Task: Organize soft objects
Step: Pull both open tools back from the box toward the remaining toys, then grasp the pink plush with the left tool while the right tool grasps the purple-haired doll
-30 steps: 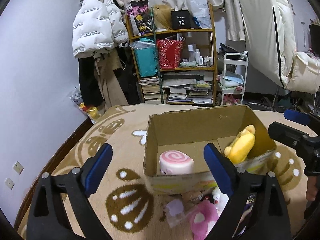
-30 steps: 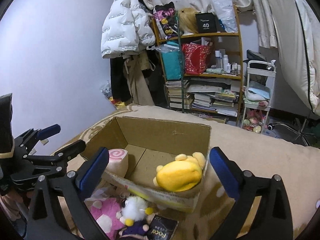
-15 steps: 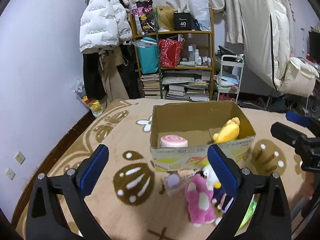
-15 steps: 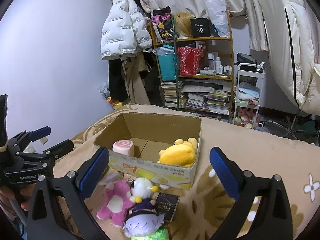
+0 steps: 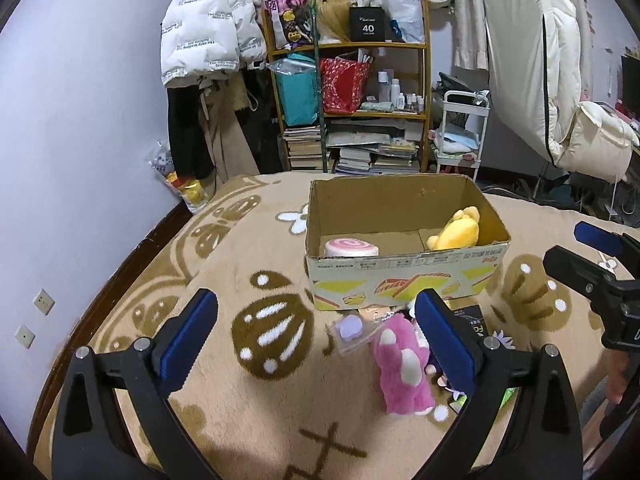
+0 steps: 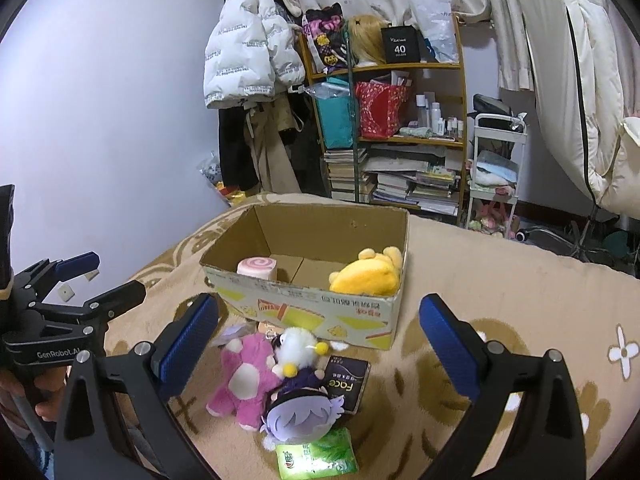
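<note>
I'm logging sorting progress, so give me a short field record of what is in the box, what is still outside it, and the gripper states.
container: cardboard box, open top, on the patterned blanket
inside box: pink swirl roll plush; yellow plush
outside, in front of box: pink plush; white fluffy plush; purple-haired doll; dark packet; green packet
left gripper: open, empty
right gripper: open, empty

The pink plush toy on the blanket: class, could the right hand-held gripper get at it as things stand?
Probably yes. The pink plush toy lies uncovered just ahead of the open right hand-held gripper, though a purple-haired doll crowds it.
</note>
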A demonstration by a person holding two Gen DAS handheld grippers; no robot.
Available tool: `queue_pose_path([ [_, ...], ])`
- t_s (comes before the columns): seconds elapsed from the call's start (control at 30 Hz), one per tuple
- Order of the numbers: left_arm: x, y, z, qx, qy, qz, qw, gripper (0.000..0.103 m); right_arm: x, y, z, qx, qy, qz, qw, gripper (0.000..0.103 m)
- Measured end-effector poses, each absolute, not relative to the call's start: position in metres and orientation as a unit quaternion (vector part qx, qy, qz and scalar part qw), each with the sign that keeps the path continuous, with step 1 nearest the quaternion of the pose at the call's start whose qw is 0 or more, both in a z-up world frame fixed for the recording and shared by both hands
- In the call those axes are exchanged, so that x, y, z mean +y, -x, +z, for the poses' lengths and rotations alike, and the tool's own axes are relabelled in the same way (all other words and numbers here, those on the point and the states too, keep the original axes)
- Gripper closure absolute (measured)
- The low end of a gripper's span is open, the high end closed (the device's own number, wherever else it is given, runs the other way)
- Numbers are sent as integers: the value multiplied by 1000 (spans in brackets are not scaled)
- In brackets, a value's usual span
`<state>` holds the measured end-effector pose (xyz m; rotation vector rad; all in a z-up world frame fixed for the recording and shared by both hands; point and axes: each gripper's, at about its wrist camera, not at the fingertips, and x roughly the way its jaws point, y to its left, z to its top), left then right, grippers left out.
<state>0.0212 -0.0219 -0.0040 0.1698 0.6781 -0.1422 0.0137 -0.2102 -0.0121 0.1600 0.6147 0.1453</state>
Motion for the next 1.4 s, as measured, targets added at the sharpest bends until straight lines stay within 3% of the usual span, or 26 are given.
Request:
queue_pose_path([
  [1.4,-43,-89,-94,517,-43,-115,847,5,-196,-61,-105,458,-87,75,881,0],
])
